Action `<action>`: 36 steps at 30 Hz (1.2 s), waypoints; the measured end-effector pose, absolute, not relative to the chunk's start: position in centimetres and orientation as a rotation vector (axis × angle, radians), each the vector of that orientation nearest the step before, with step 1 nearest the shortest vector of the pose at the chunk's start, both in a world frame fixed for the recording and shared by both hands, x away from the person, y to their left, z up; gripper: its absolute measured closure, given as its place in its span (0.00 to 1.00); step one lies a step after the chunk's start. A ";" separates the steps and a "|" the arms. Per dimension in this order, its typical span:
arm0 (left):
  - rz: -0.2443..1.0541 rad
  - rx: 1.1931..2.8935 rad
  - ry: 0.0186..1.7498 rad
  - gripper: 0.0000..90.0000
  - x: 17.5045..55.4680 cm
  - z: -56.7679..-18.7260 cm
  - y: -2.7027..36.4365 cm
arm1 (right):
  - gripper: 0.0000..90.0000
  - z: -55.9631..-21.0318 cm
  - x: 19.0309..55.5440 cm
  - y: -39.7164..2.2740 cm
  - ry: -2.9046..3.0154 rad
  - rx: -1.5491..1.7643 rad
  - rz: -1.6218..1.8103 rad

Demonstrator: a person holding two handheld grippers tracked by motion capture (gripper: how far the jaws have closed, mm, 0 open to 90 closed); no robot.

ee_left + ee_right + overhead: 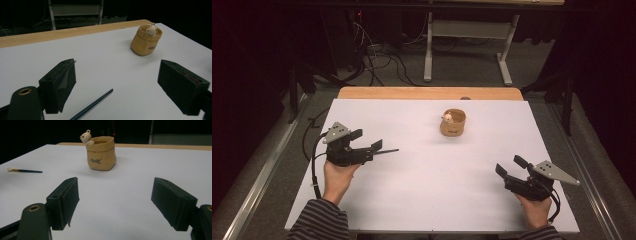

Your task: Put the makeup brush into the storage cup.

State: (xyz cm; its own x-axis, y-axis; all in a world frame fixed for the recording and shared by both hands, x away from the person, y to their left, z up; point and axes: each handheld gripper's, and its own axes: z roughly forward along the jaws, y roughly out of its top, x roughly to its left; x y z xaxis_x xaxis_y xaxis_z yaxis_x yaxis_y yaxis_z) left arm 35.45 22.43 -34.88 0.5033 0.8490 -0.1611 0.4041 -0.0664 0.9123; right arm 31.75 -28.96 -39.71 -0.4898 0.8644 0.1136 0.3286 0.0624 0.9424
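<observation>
step: pre-grasp, you hold both spread, empty | left gripper point(379, 146) jaws wide over paintbrush point(91, 105) on white table point(422, 175) | right gripper point(511, 168) wide, idle | tan bear pouch point(453, 122) far centre | next: lower, pinch handle

The tan pot point(101, 153) carries one short line of dark print low on its front wall. The print shows in the right gripper view and at an angle in the left gripper view point(146, 41), but its letters are too small and blurred to read. No other text, number or sign is legible.
</observation>
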 end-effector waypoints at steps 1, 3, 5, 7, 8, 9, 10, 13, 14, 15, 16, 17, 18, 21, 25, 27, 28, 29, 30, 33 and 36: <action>0.519 1.673 1.080 0.18 35.6 -34.9 22.4 | 0.27 -39.7 31.8 -28.9 1.857 1.185 1.434; 0.517 1.667 1.083 0.18 36.0 -34.8 22.3 | 0.27 -39.7 31.8 -28.9 1.857 1.183 1.431; 0.515 1.661 1.085 0.18 36.4 -34.6 22.1 | 0.27 -39.7 31.8 -28.8 1.856 1.180 1.433; 0.519 1.661 1.087 0.18 37.0 -34.4 22.0 | 0.27 -39.8 31.8 -28.8 1.860 1.185 1.432; 0.519 1.661 1.087 0.18 37.0 -34.4 22.0 | 0.27 -39.8 31.8 -28.8 1.860 1.185 1.432; 0.518 1.661 1.090 0.18 37.2 -34.4 22.0 | 0.27 -39.8 31.8 -28.9 1.862 1.189 1.430; 0.517 1.661 1.092 0.18 37.4 -34.4 21.9 | 0.27 -39.8 31.8 -28.9 1.859 1.191 1.432; 0.516 1.660 1.093 0.18 37.8 -34.2 21.8 | 0.27 -39.7 31.8 -28.9 1.857 1.181 1.435; 0.516 1.662 1.092 0.19 37.9 -34.2 21.7 | 0.27 -39.7 31.8 -28.9 1.858 1.181 1.434; 0.514 1.663 1.093 0.19 38.0 -34.2 21.7 | 0.27 -39.7 31.7 -28.9 1.859 1.180 1.435; 0.511 1.668 1.098 0.19 38.2 -34.2 21.7 | 0.27 -39.7 31.7 -28.8 1.858 1.178 1.438; 0.507 1.668 1.105 0.19 38.4 -34.2 21.7 | 0.27 -39.6 31.7 -28.8 1.855 1.178 1.441; 0.506 1.671 1.107 0.19 38.5 -34.1 21.7 | 0.27 -39.6 31.7 -28.8 1.855 1.174 1.443; 0.516 1.685 1.099 0.19 38.9 -33.8 21.5 | 0.27 -39.7 31.7 -28.9 1.856 1.175 1.444; 0.515 1.695 1.100 0.19 39.3 -33.8 21.4 | 0.27 -39.7 31.8 -28.8 1.856 1.180 1.441; 0.515 1.703 1.100 0.19 39.5 -33.8 21.2 | 0.27 -39.7 31.7 -28.9 1.854 1.179 1.444; 0.515 1.705 1.099 0.19 39.5 -33.7 21.2 | 0.27 -39.6 31.7 -28.9 1.851 1.178 1.441; 0.516 1.708 1.097 0.19 39.6 -33.7 21.1 | 0.27 -39.6 31.7 -28.9 1.853 1.174 1.443; 0.517 1.710 1.095 0.20 39.6 -33.7 21.1 | 0.27 -39.7 31.8 -28.8 1.854 1.177 1.442; 0.521 1.717 1.100 0.20 39.7 -33.7 21.1 | 0.27 -39.7 31.9 -28.8 1.865 1.181 1.439; 0.519 1.722 1.096 0.21 39.9 -33.7 21.0 | 0.27 -39.7 31.8 -28.9 1.859 1.177 1.443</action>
